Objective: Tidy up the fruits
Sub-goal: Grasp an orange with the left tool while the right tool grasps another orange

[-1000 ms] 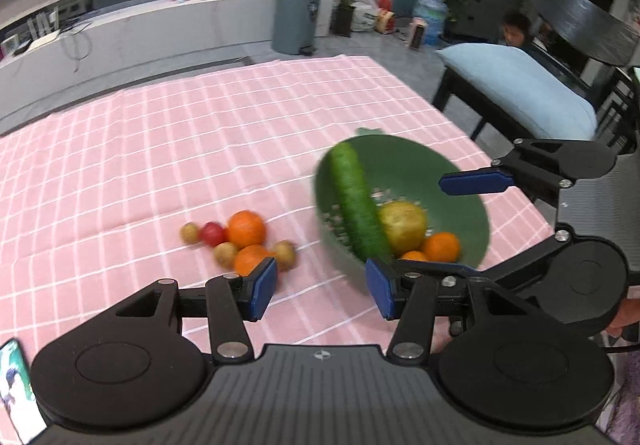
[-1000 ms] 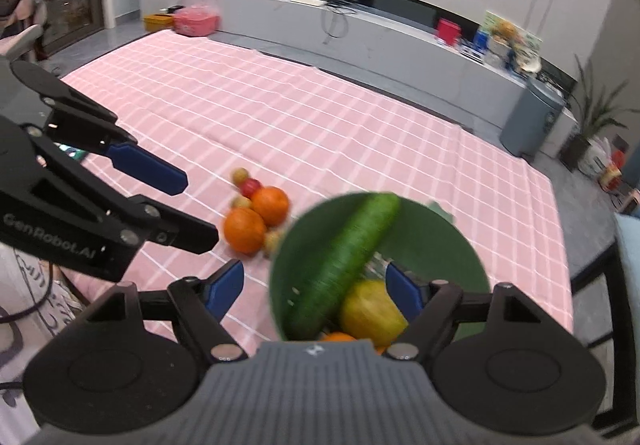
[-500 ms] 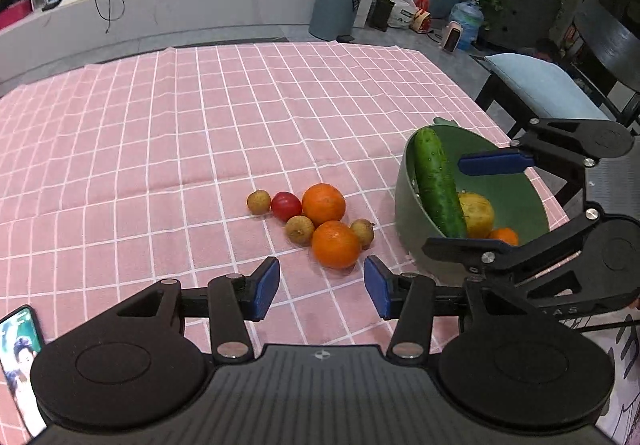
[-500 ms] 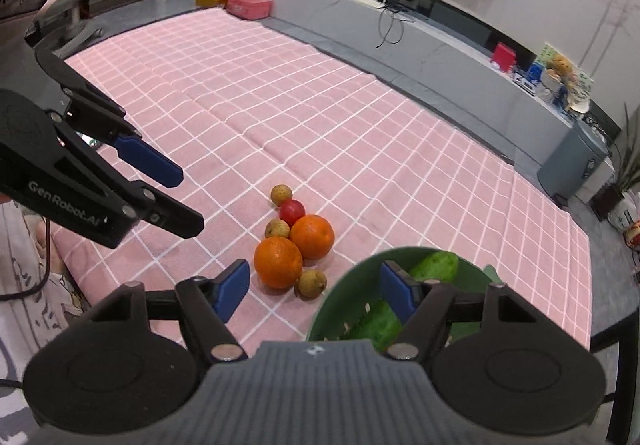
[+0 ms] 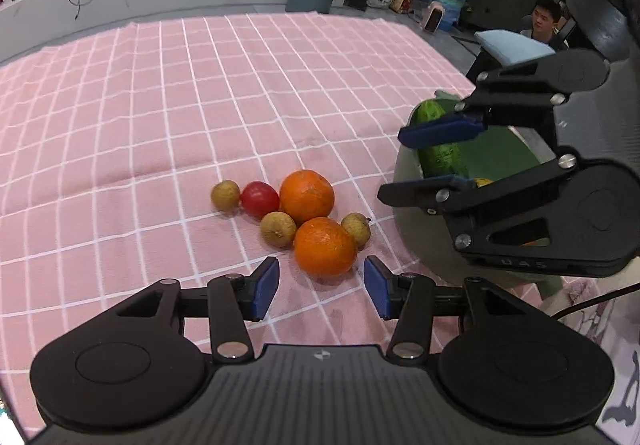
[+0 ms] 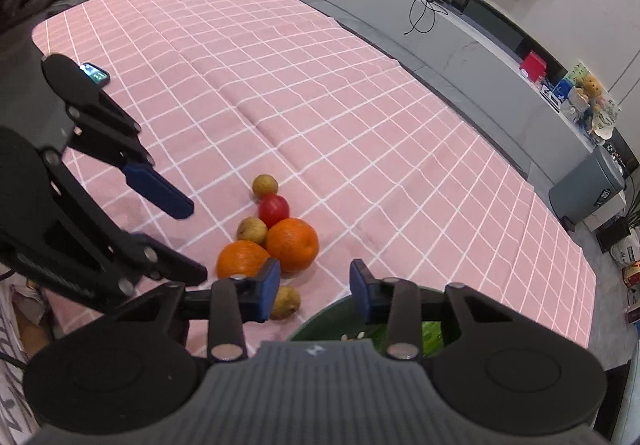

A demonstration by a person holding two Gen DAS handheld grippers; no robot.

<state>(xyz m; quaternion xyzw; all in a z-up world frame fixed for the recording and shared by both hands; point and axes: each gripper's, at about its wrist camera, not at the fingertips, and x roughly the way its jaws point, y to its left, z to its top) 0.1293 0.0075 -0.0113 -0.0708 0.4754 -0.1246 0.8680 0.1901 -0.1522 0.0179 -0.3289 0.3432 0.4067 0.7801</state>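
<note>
The left tongs [image 5: 321, 292] hang released at the lower middle of the left wrist view, blue pads apart with nothing between them, just below the nearer orange [image 5: 325, 246]. That orange lies on the pink checked tablecloth [image 5: 160, 117] of the table in a tight cluster: a second orange [image 5: 306, 198] above it, a red tomato [image 5: 259, 199] to the left, and three small brownish fruits, possibly longans, one at the far left [image 5: 225, 195], one between the oranges [image 5: 277, 229], one at the right [image 5: 355, 229].

At the right edge of that view sits a green bowl [image 5: 404, 181] holding a cucumber [image 5: 438, 155]. The right tongs [image 5: 434, 155] reach over its rim; their jaws have just been closing, yet a gap remains and the pads press on nothing.

In the right wrist view the right tongs [image 6: 314, 292] sit low in the middle, the bowl rim [image 6: 332, 315] under them. A phone [image 6: 94, 73] lies at the upper left.
</note>
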